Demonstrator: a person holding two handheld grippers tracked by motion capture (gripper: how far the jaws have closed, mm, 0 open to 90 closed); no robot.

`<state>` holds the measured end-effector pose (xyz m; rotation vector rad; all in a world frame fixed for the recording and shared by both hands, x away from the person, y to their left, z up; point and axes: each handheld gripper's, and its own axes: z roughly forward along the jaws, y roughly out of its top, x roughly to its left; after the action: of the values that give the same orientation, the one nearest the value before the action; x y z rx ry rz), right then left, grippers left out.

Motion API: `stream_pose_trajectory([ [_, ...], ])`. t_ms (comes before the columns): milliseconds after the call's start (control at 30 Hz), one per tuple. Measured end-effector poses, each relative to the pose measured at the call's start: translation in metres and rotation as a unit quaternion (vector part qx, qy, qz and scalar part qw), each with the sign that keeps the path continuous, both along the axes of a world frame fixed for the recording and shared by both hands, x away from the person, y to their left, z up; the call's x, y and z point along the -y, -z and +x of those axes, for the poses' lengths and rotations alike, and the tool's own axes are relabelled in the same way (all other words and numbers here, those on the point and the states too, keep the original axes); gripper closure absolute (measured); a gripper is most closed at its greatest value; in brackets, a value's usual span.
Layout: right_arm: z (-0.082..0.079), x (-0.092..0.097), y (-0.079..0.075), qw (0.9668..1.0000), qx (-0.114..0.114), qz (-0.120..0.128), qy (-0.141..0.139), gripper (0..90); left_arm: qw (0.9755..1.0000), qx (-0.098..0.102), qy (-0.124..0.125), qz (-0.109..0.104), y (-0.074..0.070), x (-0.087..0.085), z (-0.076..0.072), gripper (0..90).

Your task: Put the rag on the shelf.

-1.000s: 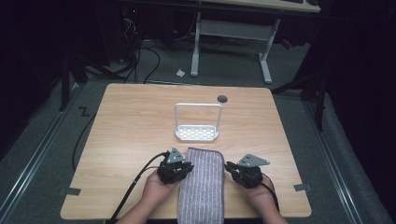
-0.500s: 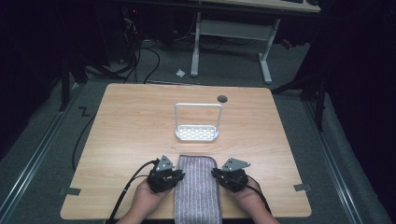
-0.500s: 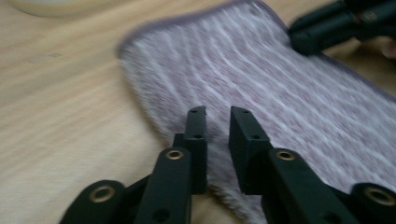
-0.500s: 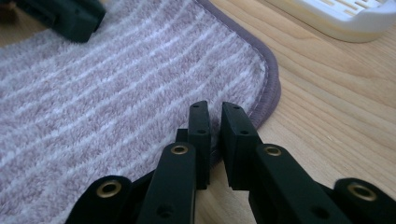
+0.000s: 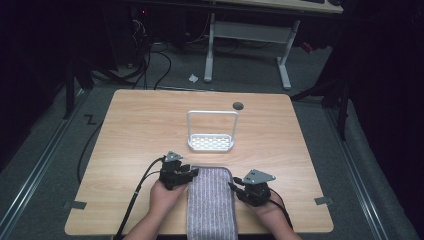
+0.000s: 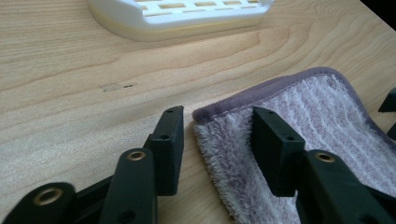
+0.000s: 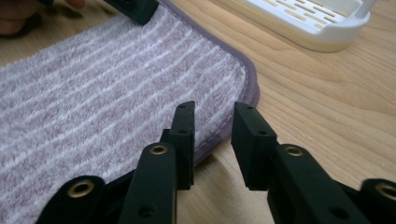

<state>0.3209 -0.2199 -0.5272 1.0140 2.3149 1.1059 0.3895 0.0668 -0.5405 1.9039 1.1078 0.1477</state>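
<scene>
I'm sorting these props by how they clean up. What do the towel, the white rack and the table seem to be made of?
Towel: soft terry or microfibre, judging by the fluffy pile, with pale stripes and a stitched purple edge. Rack: looks like matte white moulded plastic with a slotted base; its hoop handle could be plastic or coated metal. Table: light wood grain with a smooth finish, possibly laminate.

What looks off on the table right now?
Little stands out. The towel lies flat, its near end hanging over the table edge. The white rack stands upright. The left gripper and the right gripper are open at the towel's far corners.
</scene>
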Motion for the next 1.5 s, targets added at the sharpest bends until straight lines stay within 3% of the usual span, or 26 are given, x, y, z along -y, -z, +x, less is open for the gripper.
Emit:
stream_pose_trajectory([
  [133, 0.004, -0.001, 0.000, 0.9999, -0.002, 0.007, 0.015, 63.6, 1.0000, 0.003, 0.006, -0.004, 0.002, 0.000, -0.002, 65.6],
  [200, 0.012, -0.003, -0.001, 0.9990, -0.020, 0.026, 0.030, 59.0, 0.9999, 0.007, 0.010, -0.001, 0.003, 0.001, -0.004, 70.7],
  [367, 0.028, -0.009, 0.002, 0.9969, -0.040, 0.022, 0.063, 58.5, 0.9999, 0.002, 0.009, -0.007, 0.003, 0.000, -0.004, 72.1],
  [533, 0.045, -0.018, 0.007, 0.9950, -0.067, 0.018, 0.072, 54.8, 0.9999, 0.004, 0.013, -0.005, 0.003, 0.000, -0.005, 71.7],
  [600, 0.045, -0.019, 0.007, 0.9950, -0.066, 0.017, 0.073, 54.6, 0.9999, 0.004, 0.014, -0.005, 0.003, 0.000, -0.005, 71.6],
  [667, 0.041, -0.022, 0.007, 0.9954, -0.056, -0.001, 0.077, 54.7, 0.9998, 0.006, 0.019, -0.003, 0.003, 0.000, -0.007, 70.6],
  [800, 0.036, -0.021, 0.009, 0.9957, -0.049, 0.003, 0.079, 56.5, 0.9997, 0.007, 0.024, -0.001, 0.003, 0.000, -0.008, 72.0],
  [967, 0.031, -0.024, 0.010, 0.9962, -0.041, 0.003, 0.077, 67.0, 0.9994, 0.002, 0.034, -0.005, 0.003, -0.001, -0.008, 73.7],
  [1200, 0.031, -0.022, 0.010, 0.9969, -0.050, 0.012, 0.060, 79.7, 0.9994, -0.001, 0.034, -0.011, 0.004, -0.002, -0.009, 73.2],
  [1333, 0.030, -0.023, 0.010, 0.9973, -0.048, 0.010, 0.055, 81.8, 0.9994, 0.000, 0.032, -0.012, 0.004, -0.003, -0.009, 77.0],
  [1500, 0.027, -0.023, 0.009, 0.9984, -0.026, 0.002, 0.051, 84.1, 0.9992, 0.020, 0.022, -0.026, 0.002, -0.003, -0.013, 78.0],
])
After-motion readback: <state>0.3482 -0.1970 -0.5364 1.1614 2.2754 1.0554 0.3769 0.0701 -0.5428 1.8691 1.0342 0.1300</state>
